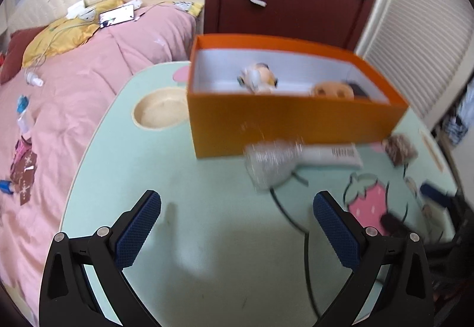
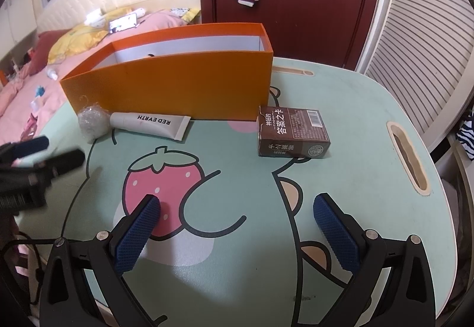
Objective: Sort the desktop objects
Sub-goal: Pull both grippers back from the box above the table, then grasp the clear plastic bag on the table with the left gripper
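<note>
The white tube (image 2: 151, 126) is shown lying on the table (image 2: 355, 125) against the front wall of the orange box (image 2: 177, 87), long axis parallel to that wall. It is placed ahead of the left gripper (image 1: 237, 226), the nearer one. The right gripper (image 2: 237, 223) is likewise spread, nothing held.
</note>
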A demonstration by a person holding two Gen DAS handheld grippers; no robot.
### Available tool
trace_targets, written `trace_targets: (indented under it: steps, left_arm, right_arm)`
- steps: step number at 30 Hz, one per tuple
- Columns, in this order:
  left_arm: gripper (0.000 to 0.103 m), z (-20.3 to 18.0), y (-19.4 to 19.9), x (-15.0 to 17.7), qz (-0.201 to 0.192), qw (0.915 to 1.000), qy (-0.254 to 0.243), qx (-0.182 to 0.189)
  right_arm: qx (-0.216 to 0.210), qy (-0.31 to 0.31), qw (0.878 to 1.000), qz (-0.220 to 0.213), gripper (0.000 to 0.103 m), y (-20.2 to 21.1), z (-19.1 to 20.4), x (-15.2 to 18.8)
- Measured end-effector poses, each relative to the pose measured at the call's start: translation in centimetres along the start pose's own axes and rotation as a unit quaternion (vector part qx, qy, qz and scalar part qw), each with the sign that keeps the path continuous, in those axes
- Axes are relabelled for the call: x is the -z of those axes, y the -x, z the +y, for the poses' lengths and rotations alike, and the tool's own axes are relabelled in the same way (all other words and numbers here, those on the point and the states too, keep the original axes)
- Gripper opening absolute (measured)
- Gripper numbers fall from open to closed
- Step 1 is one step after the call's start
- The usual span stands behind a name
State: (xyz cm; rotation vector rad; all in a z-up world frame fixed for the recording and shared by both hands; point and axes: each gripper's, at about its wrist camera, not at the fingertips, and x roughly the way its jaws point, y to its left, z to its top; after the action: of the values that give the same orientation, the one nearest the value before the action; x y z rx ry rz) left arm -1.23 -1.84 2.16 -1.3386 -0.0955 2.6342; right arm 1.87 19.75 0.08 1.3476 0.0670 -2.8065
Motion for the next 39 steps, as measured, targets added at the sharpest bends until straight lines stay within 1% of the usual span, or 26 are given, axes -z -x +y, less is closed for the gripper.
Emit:
trace_targets:
  steps: [2, 4, 10, 11, 13, 14, 15, 17, 18, 19, 24, 28, 30, 34, 39]
  left_arm:
    - [0.103, 0.5, -0.5, -0.8, 0.002, 0.9998, 0.017, 0.000]
    - [0.103, 0.6, -0.8, -1.3, 0.003, 0.9998, 0.021, 0.004]
    - [0.102, -0.7, -1.5, -2.2, -0.002, 0.9999, -0.009, 0.004]
    - [0.101, -0.9, -1.7, -2.3, -0.001, 0.9999, -0.016, 0.002]
    - [0.093, -1.1, -2.1, -2.3, 0.008, 0.9996, -0.027, -0.004]
    - [0.091, -1.2, -2.3, -2.3, 0.013, 0.9994, -0.033, -0.007]
    - [0.086, -1.2, -2.5, -2.3, 0.016, 0.9992, -0.035, -0.006]
    - [0.067, -1.0, -2.9, -2.1, 0.022, 0.9991, -0.035, 0.001]
    - [0.048, -0.9, -2.8, -2.0, 0.018, 0.9992, -0.036, -0.001]
    - [0.037, -0.9, -2.6, -1.9, 0.017, 0.9991, -0.039, -0.001]
    - [0.037, -0.4, -0.7, -1.0, 0.012, 0.9994, -0.029, 0.011]
    - [0.037, 0.2, 0.3, 0.0, 0.015, 0.9992, -0.035, -0.012]
    - [0.037, 0.5, 0.3, 0.6, 0.020, 0.9990, -0.036, -0.016]
    - [0.037, 0.6, -0.2, 1.4, 0.009, 0.9991, -0.038, -0.019]
    - [0.037, 0.4, -0.7, 1.9, -0.006, 0.9989, -0.042, -0.022]
  right_arm:
    - [-0.001, 0.001, 1.000, 0.000, 0.103, 0.0, 0.0, 0.0]
    - [-0.001, 0.001, 1.000, 0.000, 0.103, 0.0, 0.0, 0.0]
    - [-0.001, 0.000, 1.000, -0.001, 0.103, 0.1, 0.0, -0.1]
    - [-0.002, 0.000, 1.000, -0.001, 0.103, 0.1, 0.0, 0.0]
    - [0.000, -0.002, 1.000, -0.001, 0.103, 0.2, 0.5, 0.1]
    - [0.002, -0.003, 1.000, -0.001, 0.103, 0.3, 0.8, 0.2]
    - [0.002, -0.004, 1.000, -0.001, 0.103, 0.3, 0.9, 0.3]
    - [0.000, -0.003, 1.000, -0.001, 0.103, 0.3, 0.8, 0.3]
    - [0.000, -0.003, 1.000, -0.001, 0.103, 0.3, 0.8, 0.3]
    - [0.000, -0.003, 1.000, -0.002, 0.103, 0.3, 0.8, 0.3]
    - [0.000, -0.003, 1.000, -0.001, 0.103, 0.4, 0.8, 0.2]
    - [-0.003, -0.004, 1.000, 0.000, 0.103, 0.4, 0.8, 0.2]
    - [-0.006, -0.008, 1.000, -0.002, 0.103, 0.5, 0.6, 0.2]
    - [0.000, -0.024, 1.000, -0.003, 0.103, 0.5, 0.1, -0.1]
    - [0.016, -0.037, 0.999, 0.007, 0.103, 0.2, -0.6, -1.0]
